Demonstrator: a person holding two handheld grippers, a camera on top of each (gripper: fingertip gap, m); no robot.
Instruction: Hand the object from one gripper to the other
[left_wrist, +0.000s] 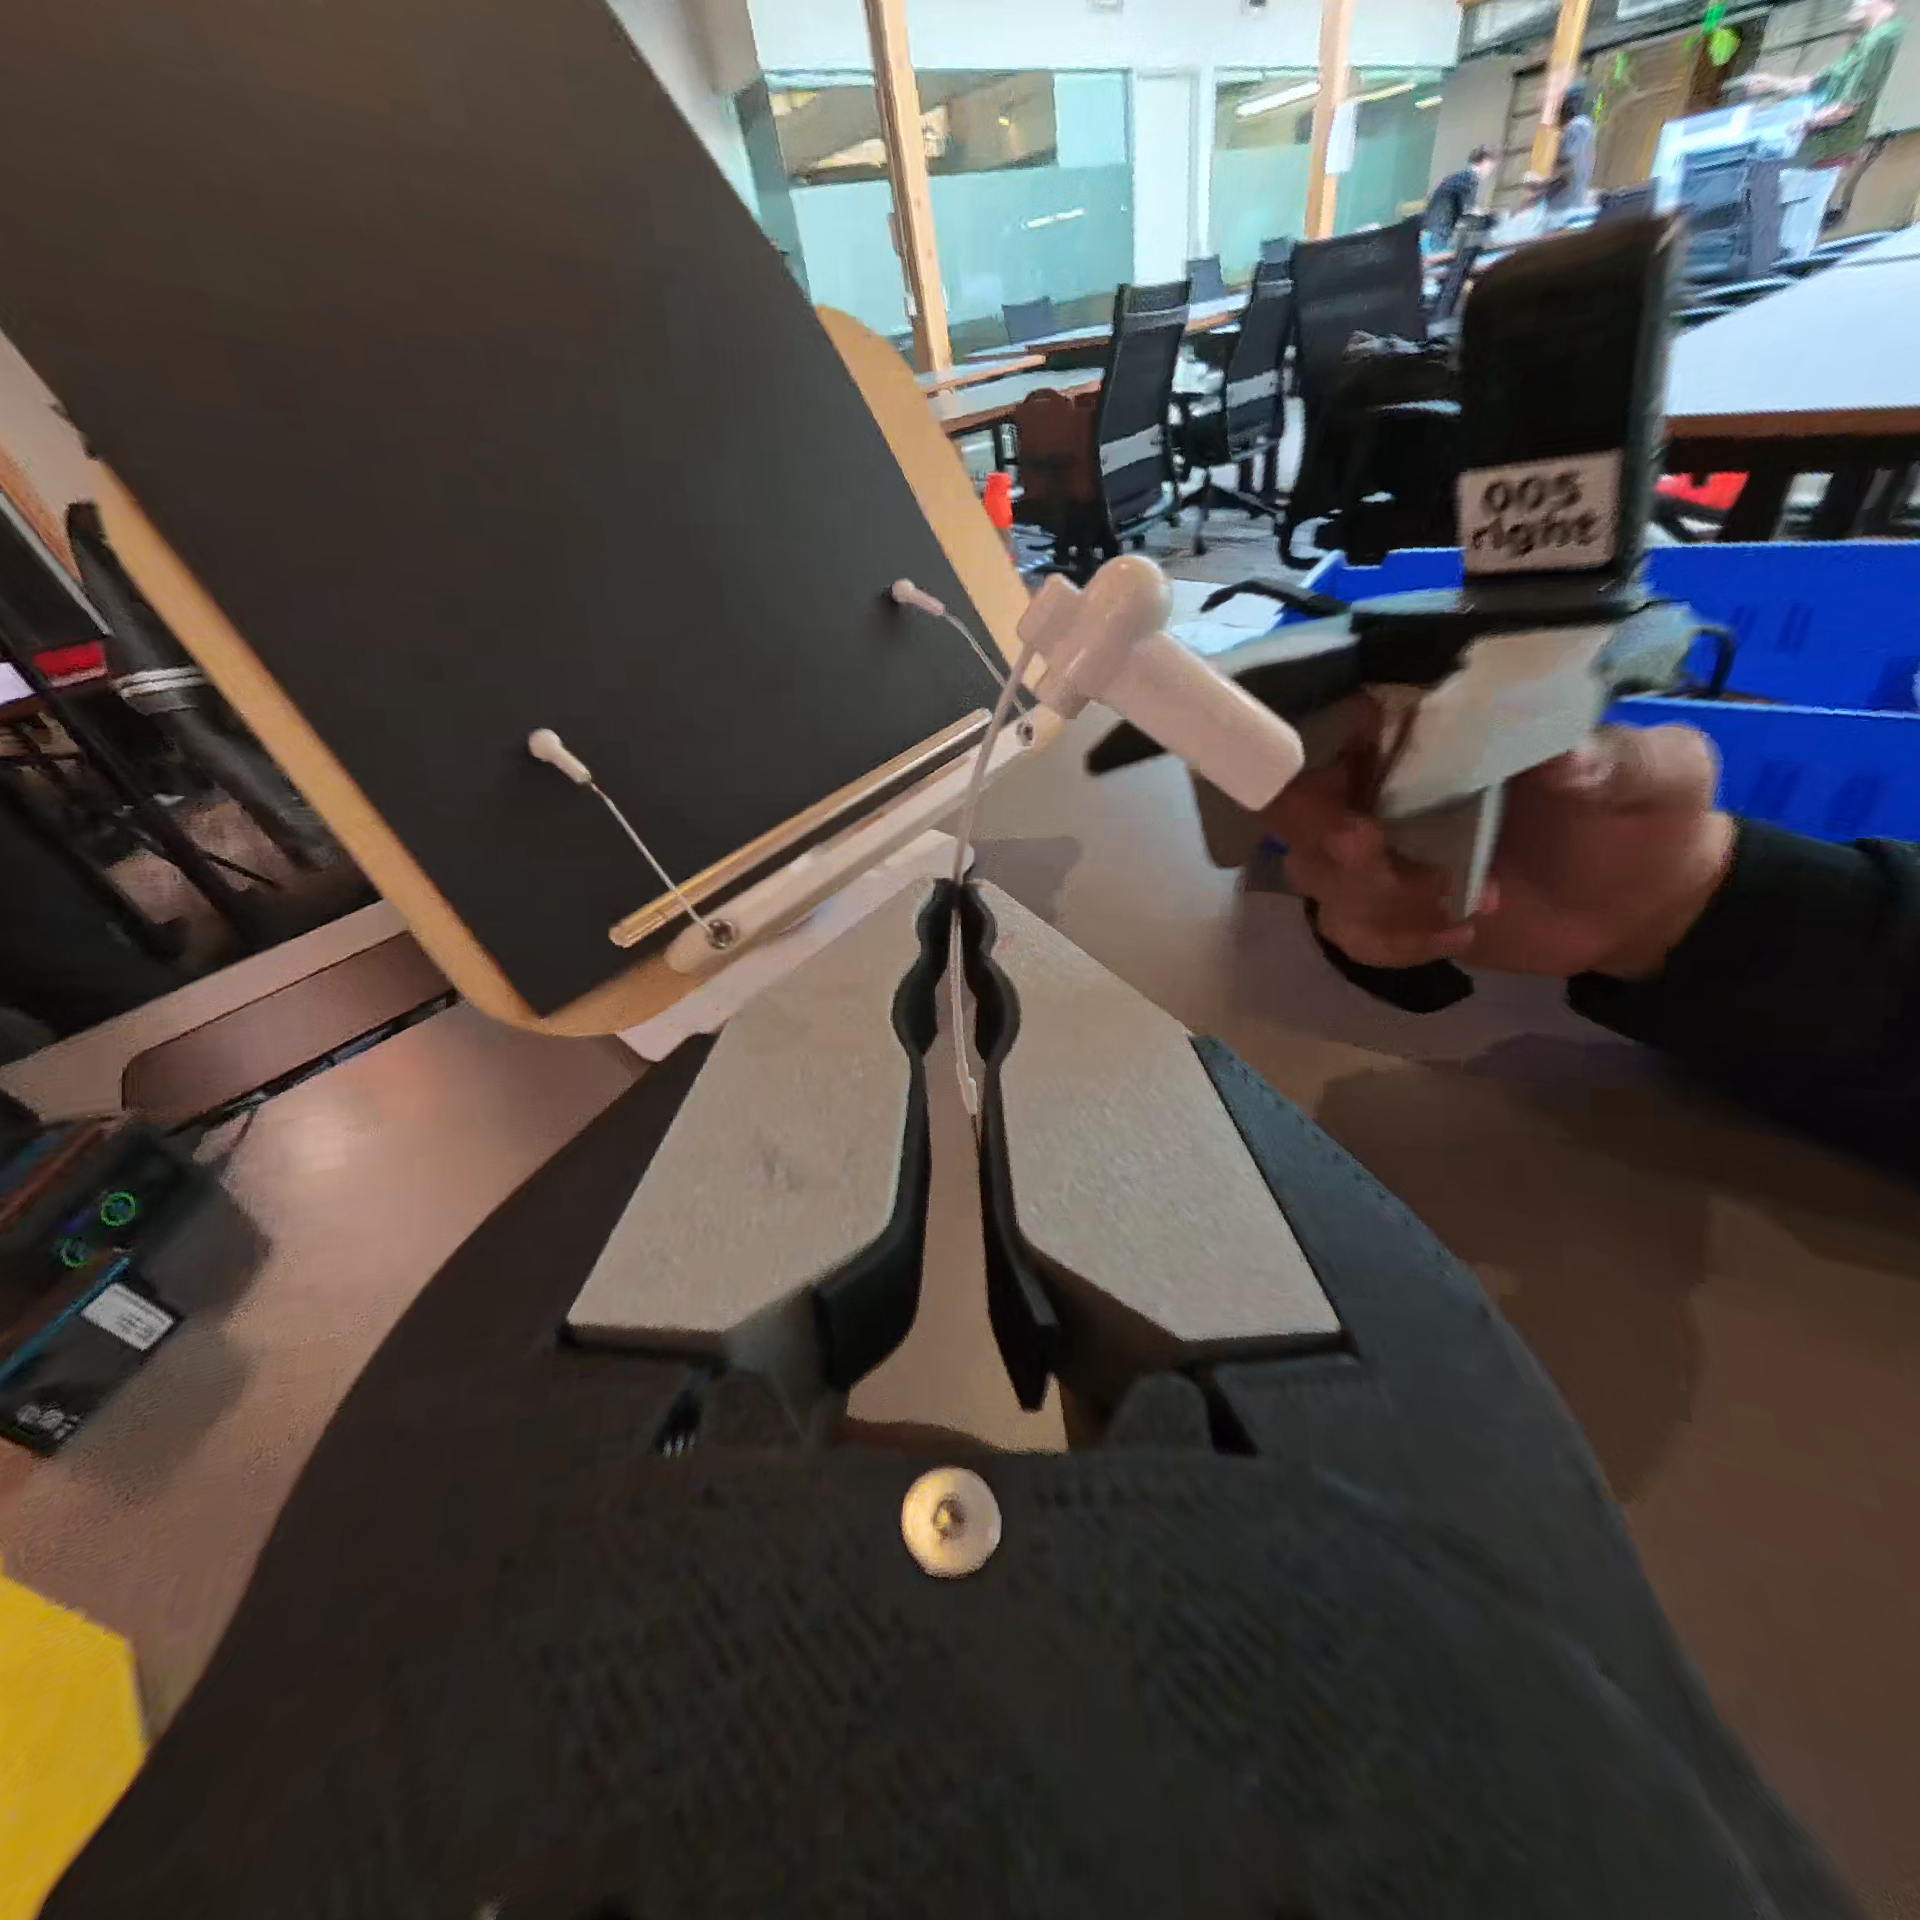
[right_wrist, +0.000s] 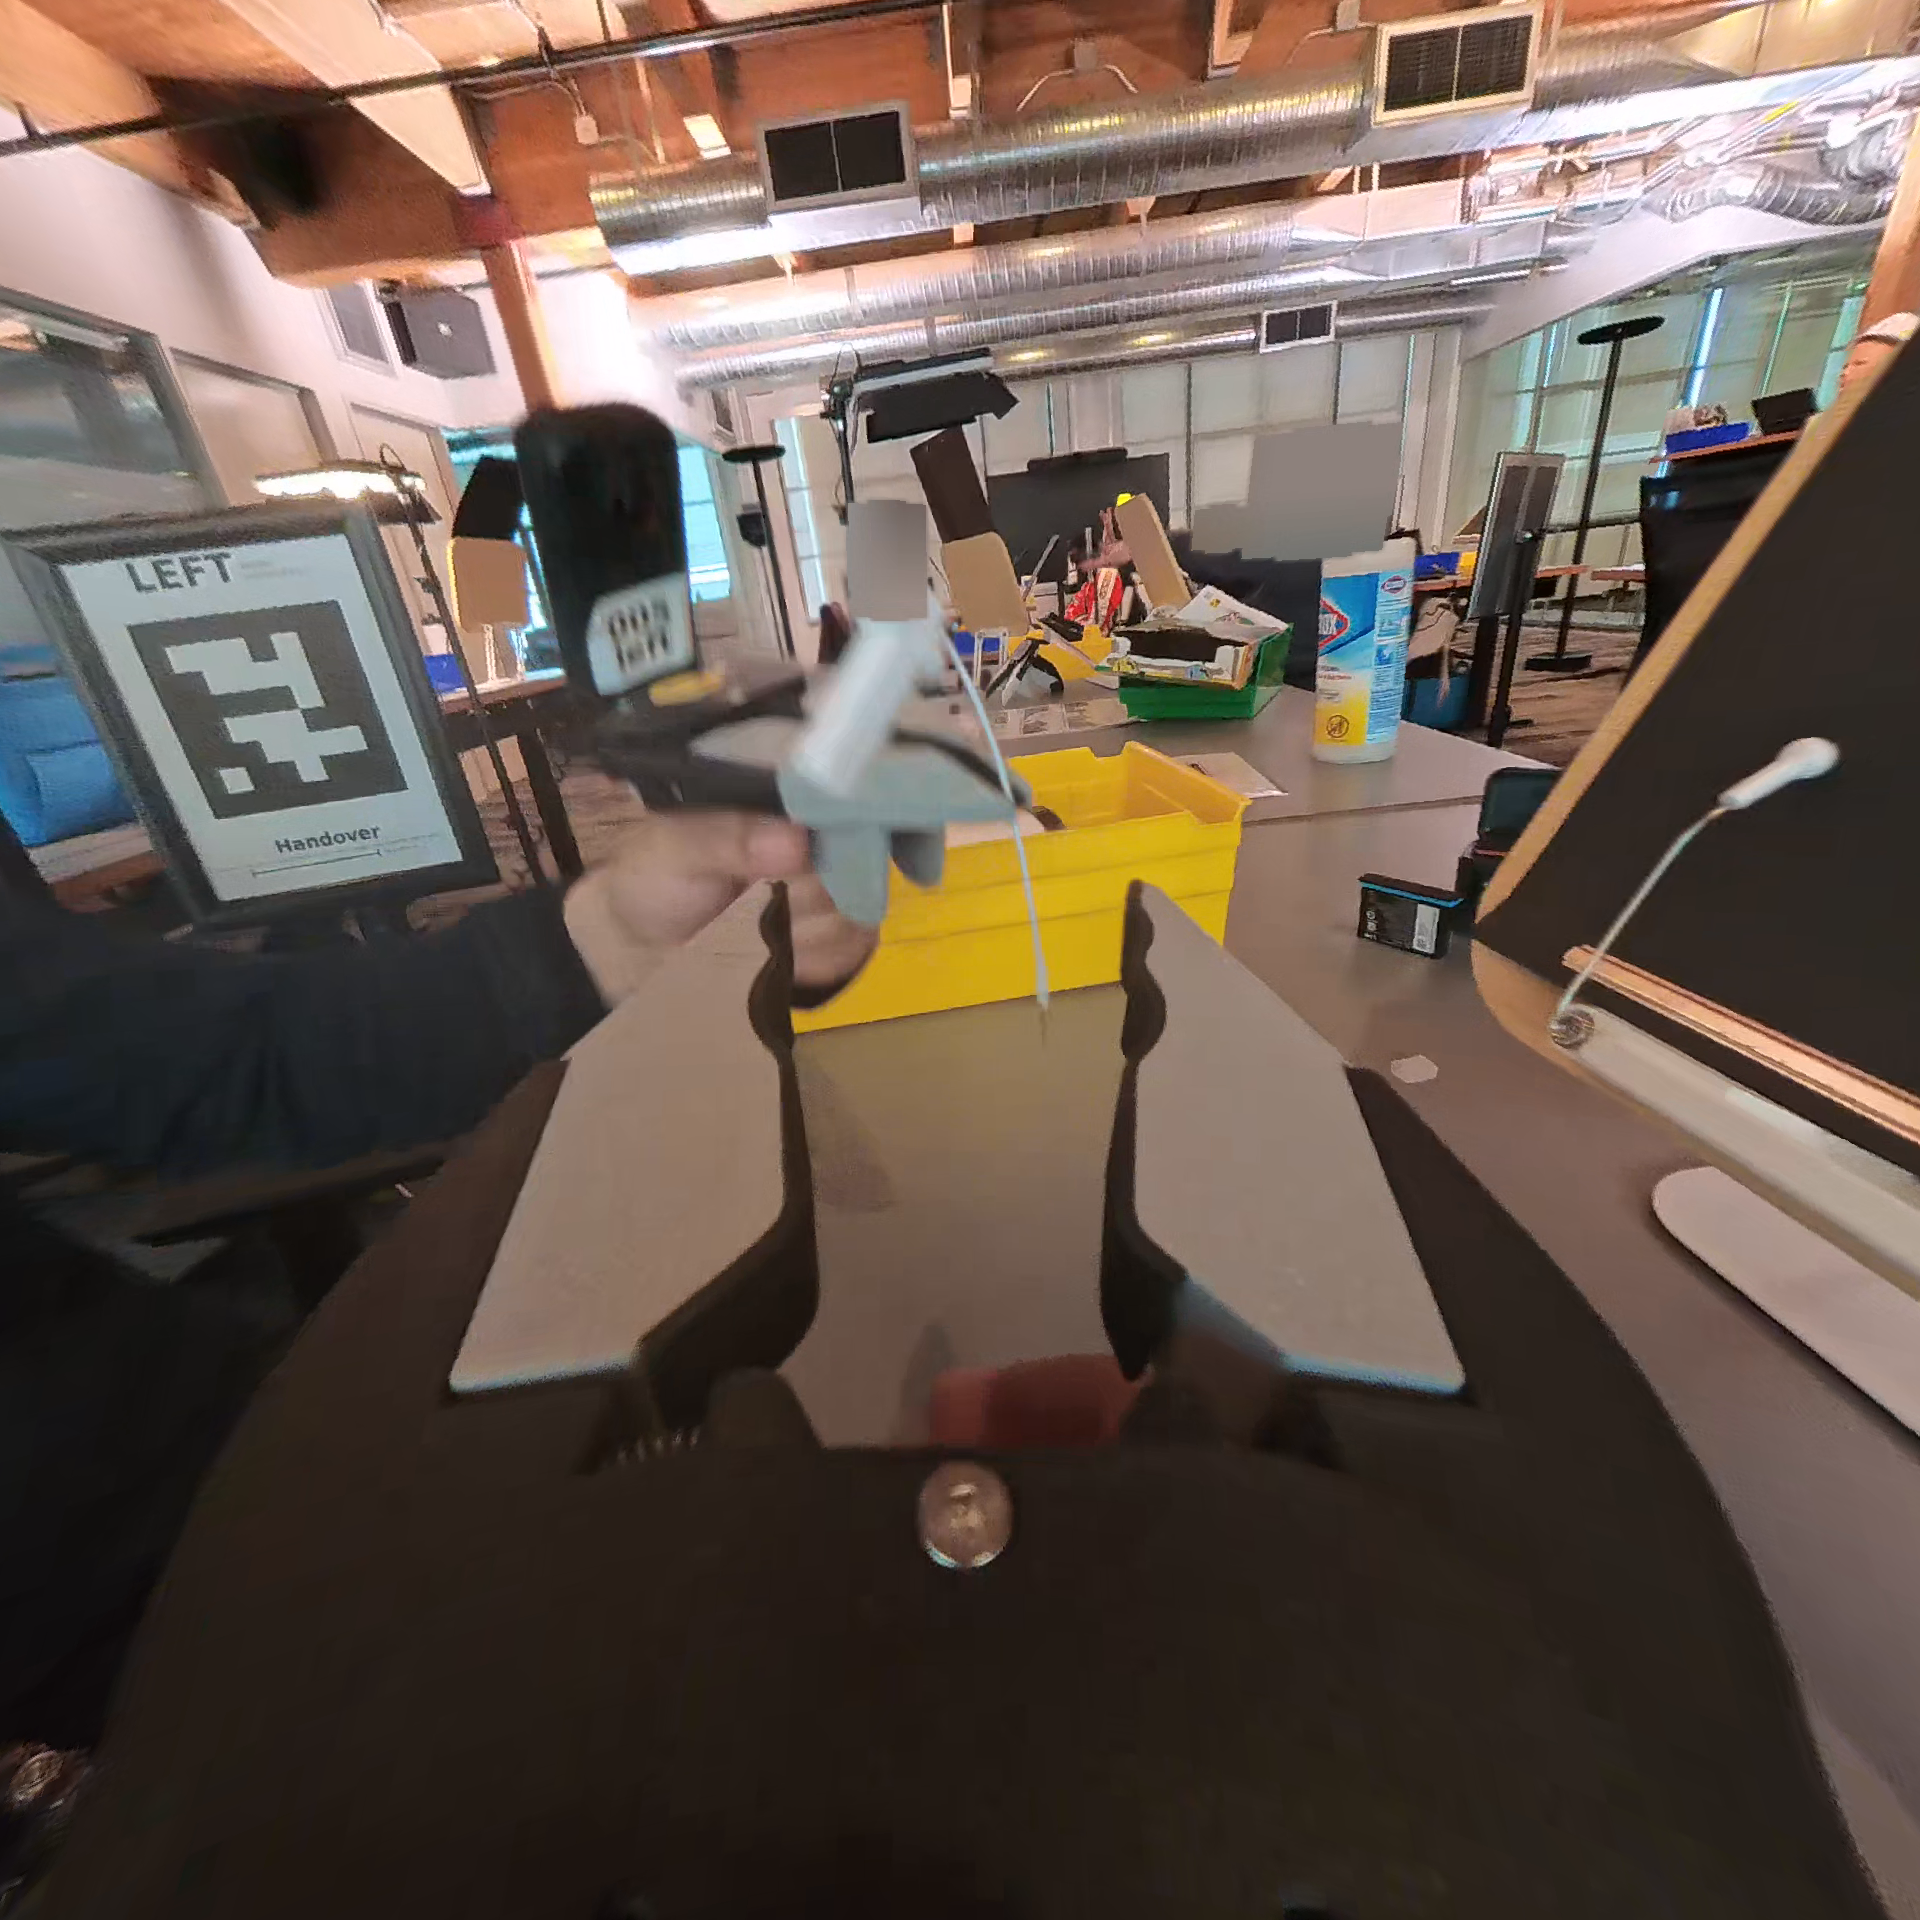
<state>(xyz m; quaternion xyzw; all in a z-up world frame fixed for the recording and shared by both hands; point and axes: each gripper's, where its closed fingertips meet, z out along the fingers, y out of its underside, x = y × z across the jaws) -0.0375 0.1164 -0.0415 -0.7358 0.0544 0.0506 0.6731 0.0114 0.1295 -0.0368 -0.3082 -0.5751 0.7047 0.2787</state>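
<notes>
1. White tag (left_wrist: 1153, 681): a plastic body with a rounded knob and a thin white cord (left_wrist: 982, 779). It hangs in the air above the brown table (left_wrist: 1351, 1195), well clear of the surface.
2. Left gripper (left_wrist: 954, 904): fingers pressed together, pinching the end of the cord between the black pads (left_wrist: 914, 1143). The tag body stands up and to the right of the tips.
3. Right gripper (right_wrist: 951, 935): fingers spread wide, nothing between them. In its own view the cord end dangles just beyond the gap.
4. In the left wrist view the right gripper sits just right of the tag body; contact cannot be told.
5. Black board with wooden edge (left_wrist: 468, 468) leans on a white stand at far left.
6. Yellow bin (right_wrist: 1091, 862) on the table beyond the right gripper; blue bin (left_wrist: 1787, 644) behind the right hand (left_wrist: 1507, 852).
</notes>
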